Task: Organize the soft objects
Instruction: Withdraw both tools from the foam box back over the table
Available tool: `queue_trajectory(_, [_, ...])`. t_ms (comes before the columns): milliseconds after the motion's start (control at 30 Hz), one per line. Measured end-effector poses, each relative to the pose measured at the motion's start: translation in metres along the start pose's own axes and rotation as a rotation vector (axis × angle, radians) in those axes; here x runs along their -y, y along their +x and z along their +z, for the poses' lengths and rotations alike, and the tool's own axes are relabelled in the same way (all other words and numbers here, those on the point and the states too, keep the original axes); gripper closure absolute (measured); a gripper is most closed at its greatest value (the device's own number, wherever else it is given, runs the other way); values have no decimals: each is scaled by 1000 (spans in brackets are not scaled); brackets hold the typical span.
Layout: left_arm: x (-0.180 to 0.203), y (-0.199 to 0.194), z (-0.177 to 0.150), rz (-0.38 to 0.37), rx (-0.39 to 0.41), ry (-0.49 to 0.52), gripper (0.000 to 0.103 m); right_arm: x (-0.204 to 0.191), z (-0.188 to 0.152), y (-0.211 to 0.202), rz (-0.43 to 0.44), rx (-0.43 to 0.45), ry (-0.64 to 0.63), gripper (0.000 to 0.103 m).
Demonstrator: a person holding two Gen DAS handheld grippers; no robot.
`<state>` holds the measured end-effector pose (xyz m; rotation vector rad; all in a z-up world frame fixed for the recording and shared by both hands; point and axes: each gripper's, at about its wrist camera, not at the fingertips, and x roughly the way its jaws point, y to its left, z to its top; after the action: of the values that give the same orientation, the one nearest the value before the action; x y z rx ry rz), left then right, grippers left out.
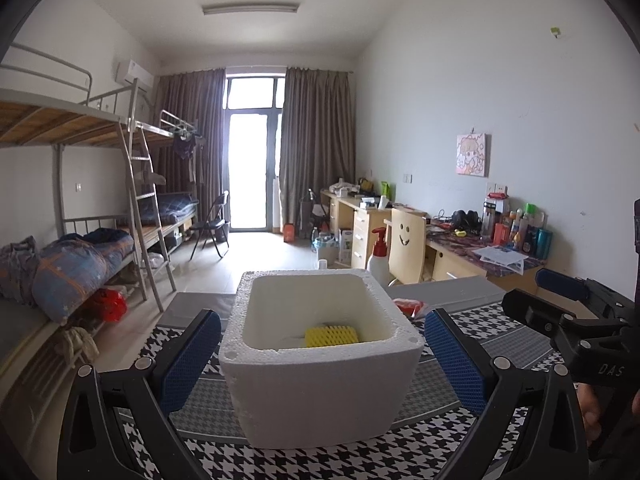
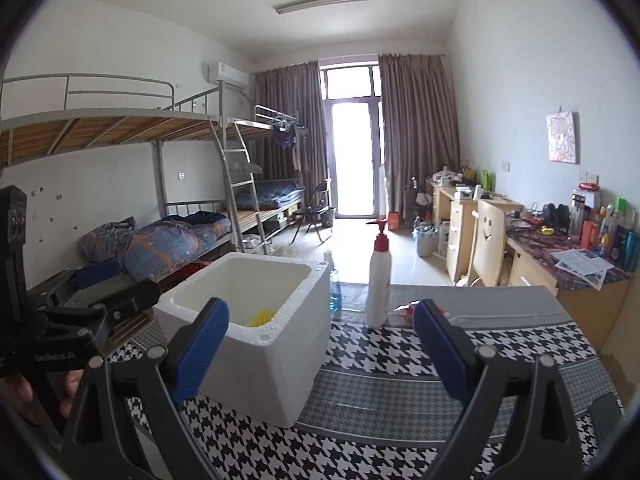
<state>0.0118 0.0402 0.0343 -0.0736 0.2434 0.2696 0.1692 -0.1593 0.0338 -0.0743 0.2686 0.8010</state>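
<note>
A white foam box (image 1: 320, 360) is being shown standing upright on a table covered by a black-and-white houndstooth cloth (image 1: 360, 460). The left gripper (image 1: 322, 356) is being held directly in front of the box, its two blue-padded fingers spread wide apart, one to each side of the box walls, with nothing gripped. Whether the pads are touching the foam cannot be told.

Inside the box, at the bottom toward the near right, a yellow sponge (image 1: 331, 336) with a ridged, net-like surface is lying flat, its long axis running left to right. In the right wrist view only a sliver of it (image 2: 262, 317) is being seen over the rim.

The right gripper (image 2: 320, 352) is being held to the right of the box, also spread wide and empty, facing the open cloth. Beyond it, near the far edge of the table, a small red soft-looking item (image 2: 408, 309) is lying just right of a white pump bottle with a red top (image 2: 379, 284). The right gripper is judged to be the nearer one to this item, which lies ahead and slightly right.

The box foam is looking grainy and rigid, with thick walls and rounded corners. The cloth is looking flat and woven.
</note>
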Motion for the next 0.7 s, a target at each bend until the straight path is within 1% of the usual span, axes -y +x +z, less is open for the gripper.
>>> queue_trajectory(133, [1,-4,-3,7,22,-3,1,0,-7,-3,-21,5,4,7])
queue_trajectory(267, [1,-7,-7,-6,35,-8,1,1,-10,-5,-26,8,7,7])
queue_trajectory(467, [4,-11,-11,-6,42,-4,1,2,-17,-9,-28,12,15,7])
queue_trajectory(600, [3,-13,-13,11,54,-25,1,3,-21,-11,-29,15,12,7])
queue_trajectory(700, [5,-12,-14,11,51,-18,1,3,-24,-12,-33,19,7,7])
